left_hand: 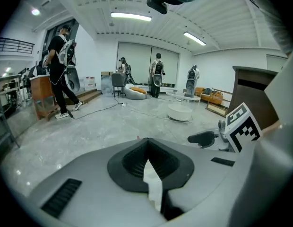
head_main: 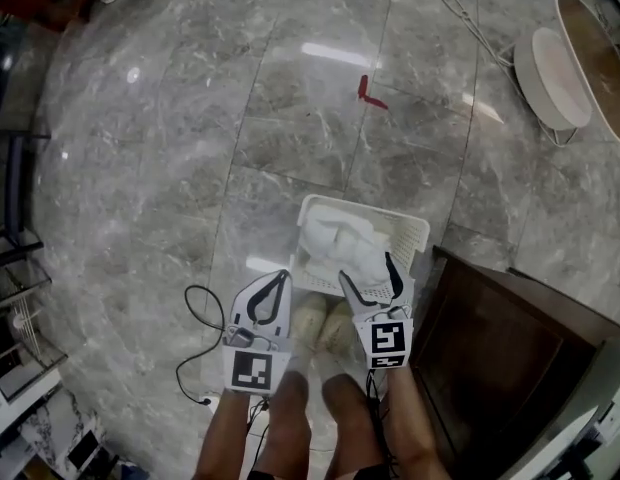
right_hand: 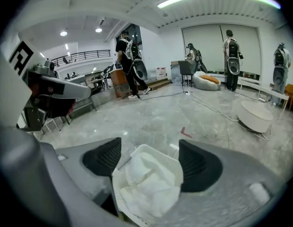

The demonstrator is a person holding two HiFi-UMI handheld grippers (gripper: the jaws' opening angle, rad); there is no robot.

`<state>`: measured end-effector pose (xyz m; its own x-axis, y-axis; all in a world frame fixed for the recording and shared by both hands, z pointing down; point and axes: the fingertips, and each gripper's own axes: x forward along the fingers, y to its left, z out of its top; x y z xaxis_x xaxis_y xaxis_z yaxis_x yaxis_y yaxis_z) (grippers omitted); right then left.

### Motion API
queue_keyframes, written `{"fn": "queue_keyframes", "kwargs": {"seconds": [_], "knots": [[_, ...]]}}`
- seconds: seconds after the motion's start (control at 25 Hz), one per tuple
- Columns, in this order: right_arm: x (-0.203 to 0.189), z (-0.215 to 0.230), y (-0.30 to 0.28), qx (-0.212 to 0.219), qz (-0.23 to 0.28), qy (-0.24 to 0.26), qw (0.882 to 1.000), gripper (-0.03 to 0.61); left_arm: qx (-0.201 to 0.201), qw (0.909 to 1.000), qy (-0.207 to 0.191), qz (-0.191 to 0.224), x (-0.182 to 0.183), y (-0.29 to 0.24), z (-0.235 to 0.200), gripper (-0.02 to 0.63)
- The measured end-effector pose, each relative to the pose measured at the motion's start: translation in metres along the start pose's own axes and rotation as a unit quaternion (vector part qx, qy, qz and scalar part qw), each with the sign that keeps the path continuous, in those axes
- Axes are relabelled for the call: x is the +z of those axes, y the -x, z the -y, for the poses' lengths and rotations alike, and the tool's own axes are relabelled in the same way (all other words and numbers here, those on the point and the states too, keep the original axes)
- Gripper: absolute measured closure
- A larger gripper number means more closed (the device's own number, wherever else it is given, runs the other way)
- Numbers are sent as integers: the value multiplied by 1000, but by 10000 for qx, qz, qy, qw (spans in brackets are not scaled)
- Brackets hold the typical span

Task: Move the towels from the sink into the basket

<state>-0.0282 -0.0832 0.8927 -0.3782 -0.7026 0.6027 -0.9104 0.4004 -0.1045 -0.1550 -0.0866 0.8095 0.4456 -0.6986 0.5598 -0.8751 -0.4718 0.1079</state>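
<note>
Below, one basket (head_main: 418,231), one heap of towels (head_main: 340,245).

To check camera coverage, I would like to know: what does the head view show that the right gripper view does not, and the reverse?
Only the head view: the person's bare legs and the looped black cable on the floor. Only the right gripper view: standing people far off and long ceiling lights. Both: the white plastic basket holding white towels, the red floor mark, and the right gripper, jaws apart.
</note>
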Motion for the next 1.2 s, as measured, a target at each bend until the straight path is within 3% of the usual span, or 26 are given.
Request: {"fn": "queue_keyframes", "kwargs": {"seconds": [0.2, 0.68, 0.8, 0.92, 1.2], "knots": [[81, -2, 56, -90, 368, 38, 9993, 206, -21, 9993, -162, 324, 77, 37, 8, 604], [266, -2, 202, -519, 1138, 67, 9921, 316, -330, 9906, -681, 1137, 267, 143, 48, 604], [308, -6, 238, -641, 1345, 97, 9888, 370, -371, 9818, -1258, 1370, 306, 169, 51, 604], [338, -8, 276, -792, 1464, 132, 9860, 401, -332, 9776, -1432, 1505, 341, 197, 57, 604], [400, -23, 353, -1062, 1838, 269, 9768, 445, -529, 9756, -1071, 1840, 410, 253, 86, 604]]}}
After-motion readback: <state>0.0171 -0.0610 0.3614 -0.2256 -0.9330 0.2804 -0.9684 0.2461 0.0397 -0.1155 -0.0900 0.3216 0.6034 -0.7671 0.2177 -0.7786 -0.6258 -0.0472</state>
